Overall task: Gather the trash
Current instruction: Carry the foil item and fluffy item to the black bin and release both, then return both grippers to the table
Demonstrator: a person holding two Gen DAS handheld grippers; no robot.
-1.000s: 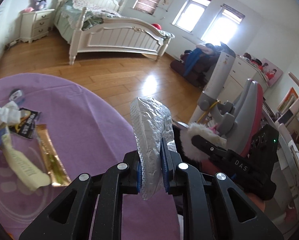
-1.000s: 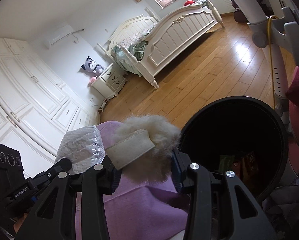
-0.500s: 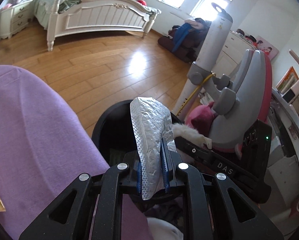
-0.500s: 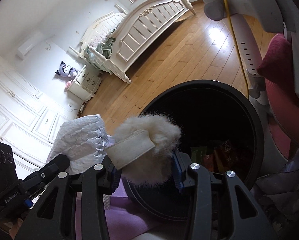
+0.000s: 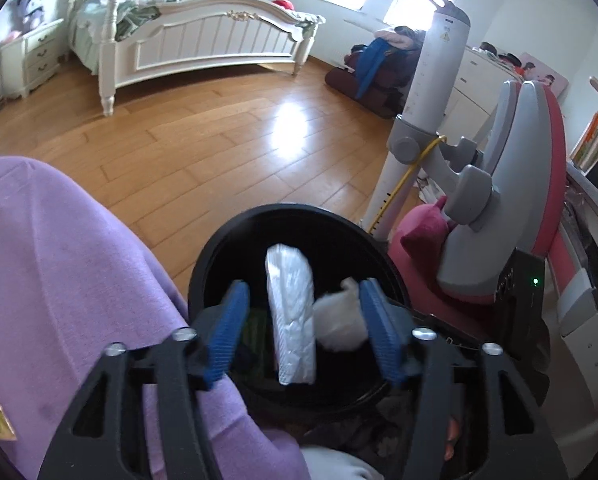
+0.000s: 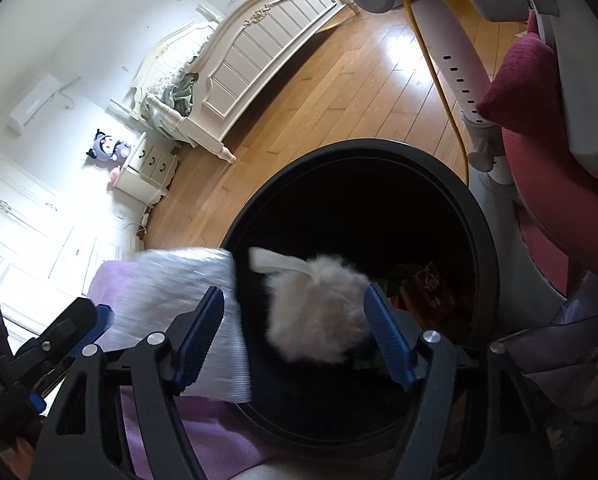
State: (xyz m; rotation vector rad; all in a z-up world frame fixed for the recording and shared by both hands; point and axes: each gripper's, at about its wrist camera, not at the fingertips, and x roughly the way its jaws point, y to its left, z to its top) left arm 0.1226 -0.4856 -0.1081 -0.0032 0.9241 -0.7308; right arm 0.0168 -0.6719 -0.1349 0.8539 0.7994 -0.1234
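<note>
Black bin (image 5: 299,216) fills lower centre of both views, beside the purple-covered worktop (image 5: 59,260). My left tongs (image 5: 303,332) are opening; white padded packet (image 5: 291,312) loose between them. Right tongs (image 6: 293,334) are opening; fluffy pompom (image 6: 319,312) loose above the bin mouth. I'd hold both over the opening until they drop. Wooden floor, white bed upper frame.

Home bedroom: white bed (image 5: 203,40), nightstand (image 5: 31,56), plank floor (image 5: 219,152)
</note>
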